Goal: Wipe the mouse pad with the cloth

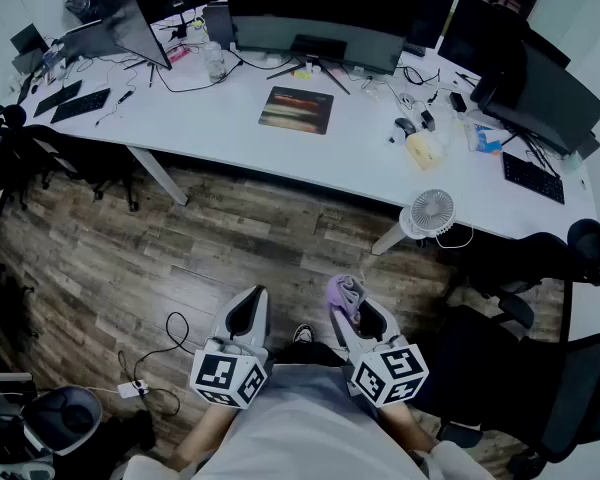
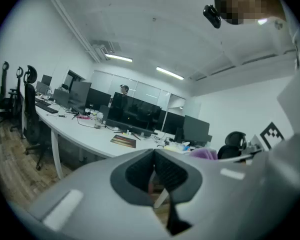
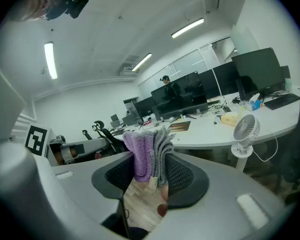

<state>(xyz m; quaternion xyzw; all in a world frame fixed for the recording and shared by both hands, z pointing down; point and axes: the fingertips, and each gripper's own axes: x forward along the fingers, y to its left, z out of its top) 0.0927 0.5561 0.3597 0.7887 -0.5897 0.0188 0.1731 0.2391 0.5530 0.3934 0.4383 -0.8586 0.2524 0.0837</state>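
White desk (image 1: 220, 118) spans the far side, above a wood floor (image 1: 180, 258); a row of dark monitors (image 1: 320, 18) stands along its back edge; black chairs (image 1: 550, 388) stand at the right. The person stands well apart from the desk, both grippers held low and close to the body, side by side, pointing forward toward the desk. Left gripper (image 1: 254, 300) has its jaws closed together with nothing between them, as the left gripper view (image 2: 155, 155) shows. Right gripper (image 1: 354, 313) has its jaws clamped narrow on the cloth (image 1: 346, 291). A small white fan (image 1: 432, 213) stands at the desk's near edge, ahead of the right gripper. The mouse pad (image 1: 296, 109) lies flat on the desk in front of the central monitor, far from both grippers. The cloth (image 3: 142, 151), purple and grey, is bunched and stands up out of the right jaws.
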